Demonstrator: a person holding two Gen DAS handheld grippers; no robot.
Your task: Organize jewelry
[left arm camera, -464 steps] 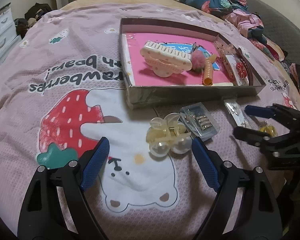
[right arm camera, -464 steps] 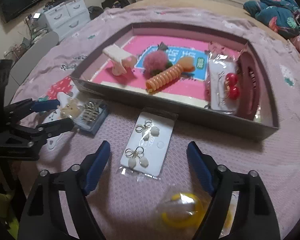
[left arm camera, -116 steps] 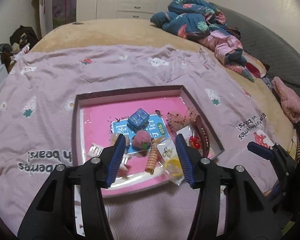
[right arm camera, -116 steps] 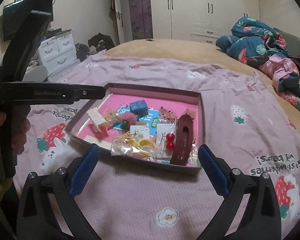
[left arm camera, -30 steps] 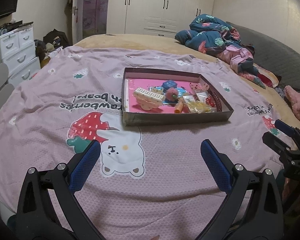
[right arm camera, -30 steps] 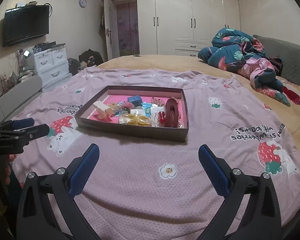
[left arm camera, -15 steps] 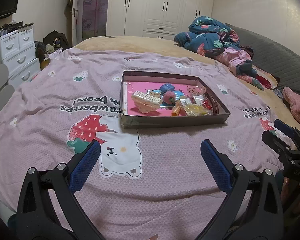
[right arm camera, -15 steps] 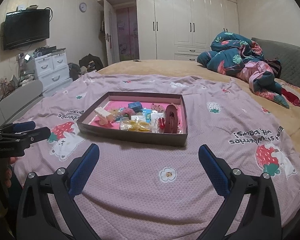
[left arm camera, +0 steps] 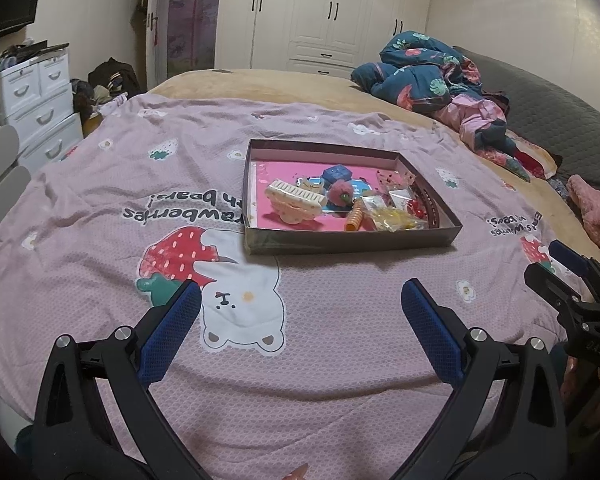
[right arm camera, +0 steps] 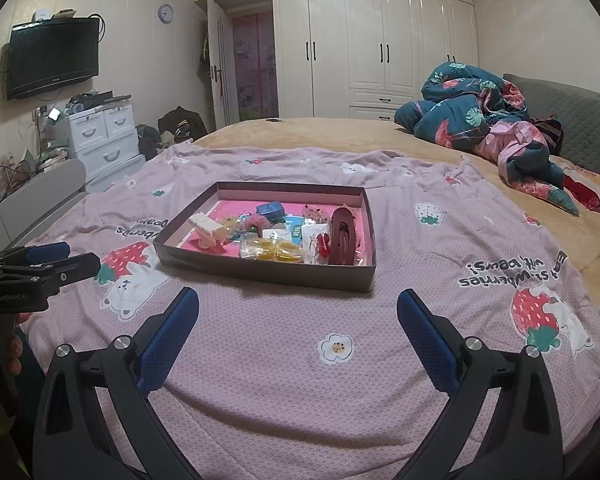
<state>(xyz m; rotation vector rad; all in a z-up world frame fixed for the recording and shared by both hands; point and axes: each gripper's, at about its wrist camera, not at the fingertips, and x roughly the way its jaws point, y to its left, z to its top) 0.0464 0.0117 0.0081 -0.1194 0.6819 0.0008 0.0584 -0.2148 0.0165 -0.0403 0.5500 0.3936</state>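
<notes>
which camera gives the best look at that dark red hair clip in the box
The right wrist view: the dark red hair clip lies full length near the box's right wall, its top side open to view. The left wrist view shows only a thin edge of it behind other items.

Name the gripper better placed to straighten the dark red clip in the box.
Right, marginally. The dark red clip lies at the box's right end, toward the right gripper; the left gripper faces the cream-clip end. Both are open and well back.

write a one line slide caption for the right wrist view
Open right gripper held back from the box of sorted hair clips and jewelry on the pink bedspread.
</notes>
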